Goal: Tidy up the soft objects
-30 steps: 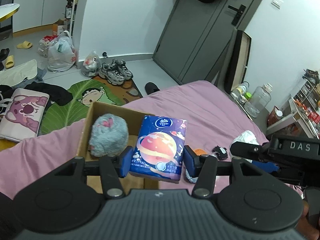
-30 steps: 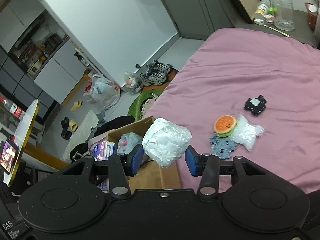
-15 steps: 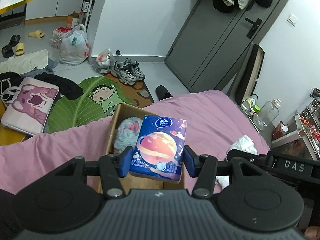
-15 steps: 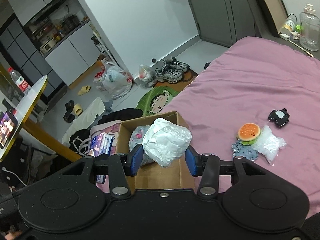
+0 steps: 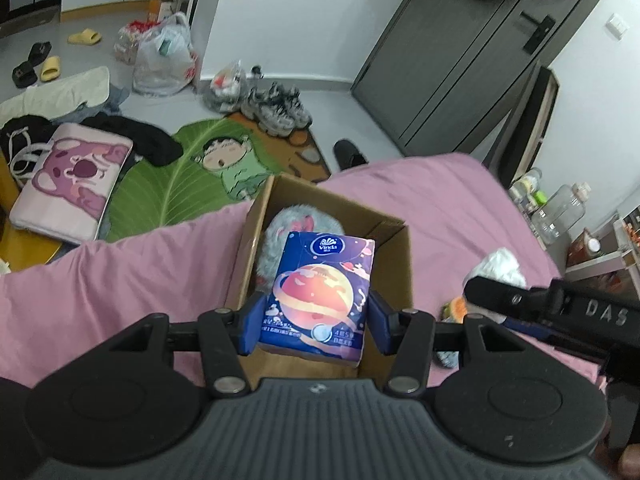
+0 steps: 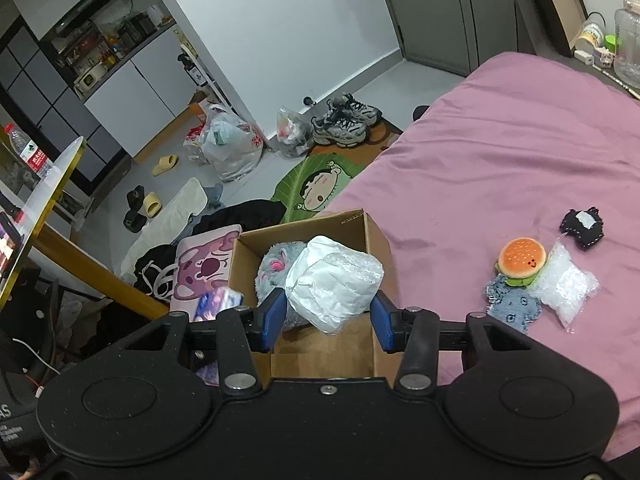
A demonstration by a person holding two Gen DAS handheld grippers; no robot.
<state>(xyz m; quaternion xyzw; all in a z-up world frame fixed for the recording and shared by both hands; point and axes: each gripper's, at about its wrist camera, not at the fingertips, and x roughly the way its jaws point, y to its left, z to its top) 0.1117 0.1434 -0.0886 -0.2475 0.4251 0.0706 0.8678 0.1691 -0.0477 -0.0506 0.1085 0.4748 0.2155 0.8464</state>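
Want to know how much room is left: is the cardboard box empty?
No. A grey plush toy already lies inside the cardboard box.

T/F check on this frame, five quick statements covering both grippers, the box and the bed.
1. The left gripper grips a blue tissue pack printed with a planet. True.
2. The right gripper is empty. False: it is shut on a crumpled white plastic packet.
3. The brown cardboard box already holds a grey furry plush. True.
4. The small burger plush lies inside the box. False: it lies on the pink bedsheet.
5. The box stands on the floor. False: it sits on the bed.
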